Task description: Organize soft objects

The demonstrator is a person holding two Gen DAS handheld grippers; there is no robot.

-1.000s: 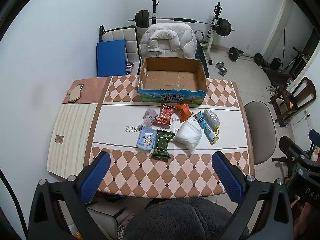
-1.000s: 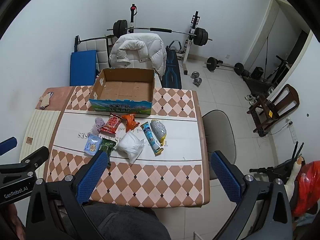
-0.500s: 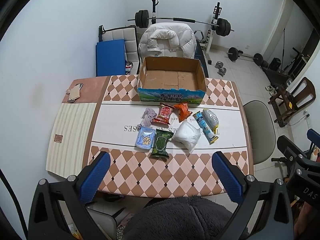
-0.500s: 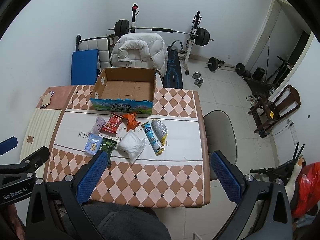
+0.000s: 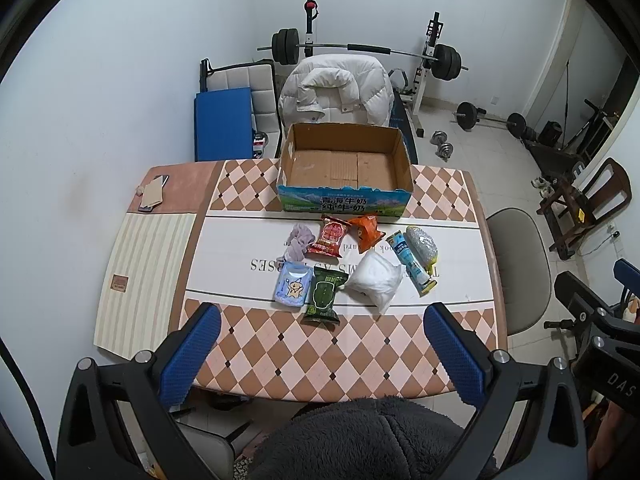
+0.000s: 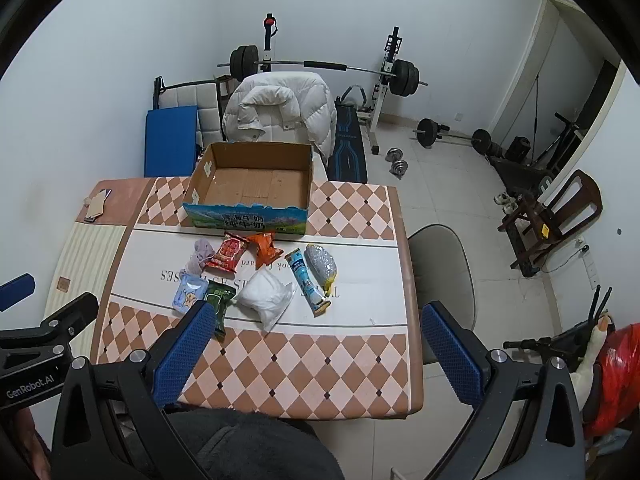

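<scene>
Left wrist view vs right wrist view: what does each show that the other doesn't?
Left only: the right gripper's black body at the frame's right edge.
Right only: a red bag on the floor, and the left gripper's body at the left edge.
Both: the empty cardboard box, the soft packets before it, the white bag, each camera's own jaws open.

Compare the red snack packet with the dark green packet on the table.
The red snack packet lies just in front of the cardboard box; the dark green packet lies nearer the table's front edge. The red one looks squarish, the green one longer and narrower. Both lie flat and ungripped, both grippers open above.
</scene>
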